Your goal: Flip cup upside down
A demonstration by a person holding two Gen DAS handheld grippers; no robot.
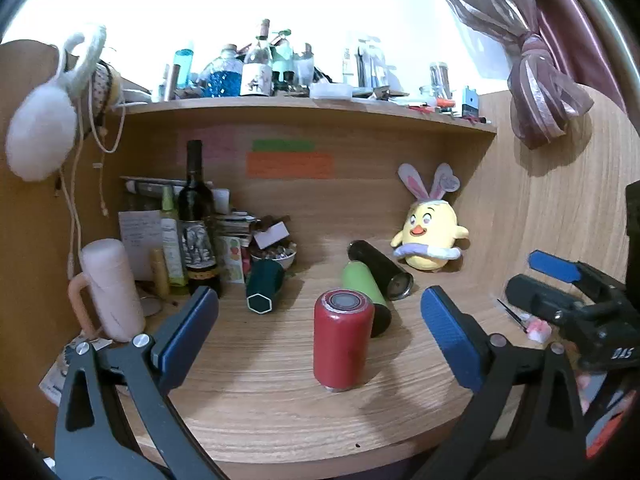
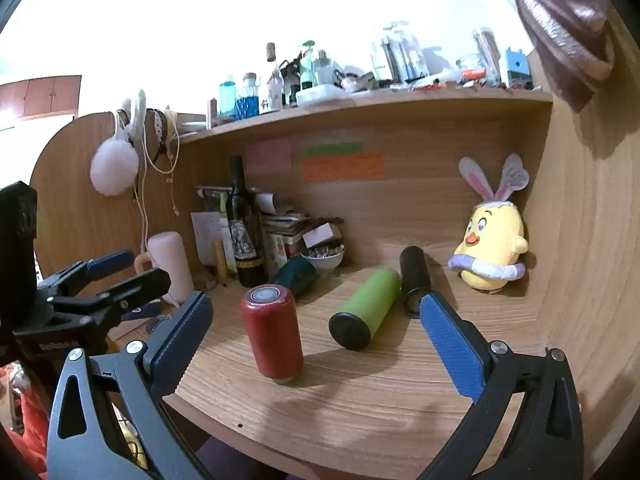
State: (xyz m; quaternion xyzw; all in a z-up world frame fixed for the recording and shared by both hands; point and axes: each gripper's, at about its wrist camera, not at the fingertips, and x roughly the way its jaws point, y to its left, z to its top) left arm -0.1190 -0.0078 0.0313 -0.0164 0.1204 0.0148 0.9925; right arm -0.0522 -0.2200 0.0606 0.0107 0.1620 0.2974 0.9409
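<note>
Wood-grain surface [image 1: 280, 412] fills both views, backed by a cluttered shelf [image 1: 304, 110]. Left gripper [image 1: 320, 338] jaws stand wide apart and hold nothing; right gripper [image 2: 316, 332] jaws are likewise wide and hold nothing. Between the left jaws, clear of both blue pads, stands the red cup [image 1: 343, 340] [image 2: 273, 332]: cylindrical, glossy, upright, with a grey circular disc on its top face. Just behind it lie a green bottle [image 2: 366, 308] and a black flask [image 2: 414, 278], both on their sides. A yellow chick plush [image 2: 492, 252] sits near the rear corner.
</note>
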